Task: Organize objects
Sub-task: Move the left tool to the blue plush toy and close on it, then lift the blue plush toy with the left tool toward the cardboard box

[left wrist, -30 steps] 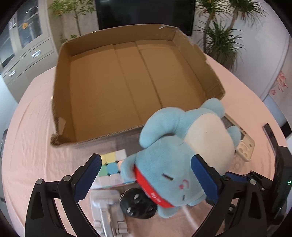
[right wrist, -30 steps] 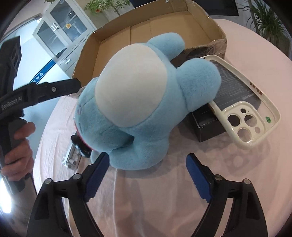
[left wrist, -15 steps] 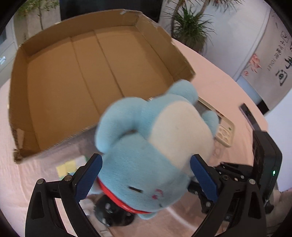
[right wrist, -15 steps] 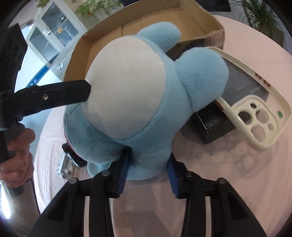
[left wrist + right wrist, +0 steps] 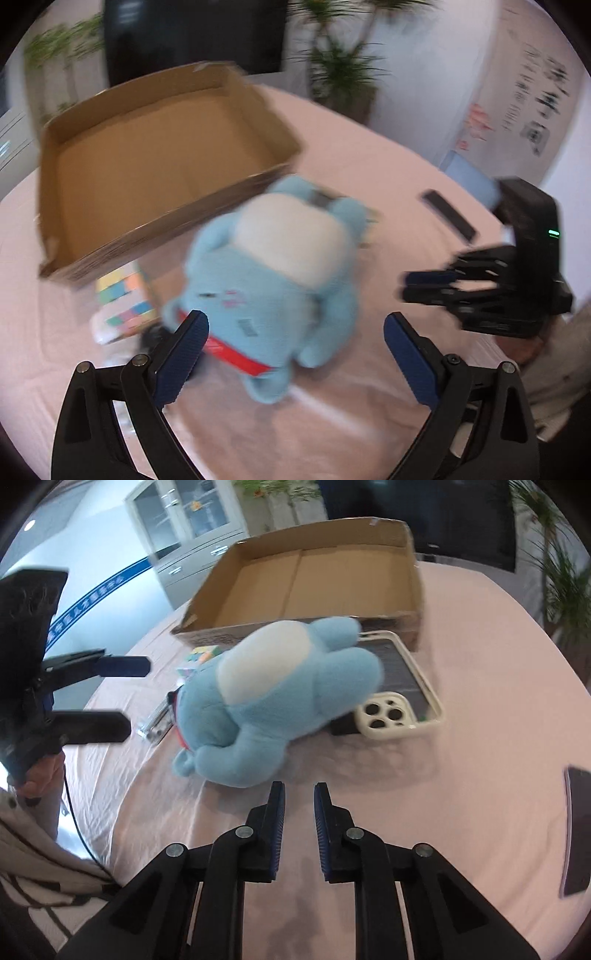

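A blue plush toy [image 5: 273,284] with a white belly and red collar lies on the pink table, in front of the open cardboard box [image 5: 155,162]. It also shows in the right wrist view [image 5: 273,698], resting partly on a cream phone case [image 5: 402,709]. My left gripper [image 5: 295,354] is open, its fingers apart just short of the plush. My right gripper [image 5: 299,812] is nearly shut and empty, pulled back from the plush; it shows in the left wrist view [image 5: 436,288] too.
A pastel colour cube [image 5: 125,299] and a dark round object lie left of the plush. A black phone [image 5: 448,214] lies to the right on the table. The box [image 5: 314,579] is bare inside. Cabinets and plants stand behind.
My right gripper was shut on the plush half a second ago; it has let go and drawn back. The plush has dropped onto the table. My left gripper has backed off and swung right.
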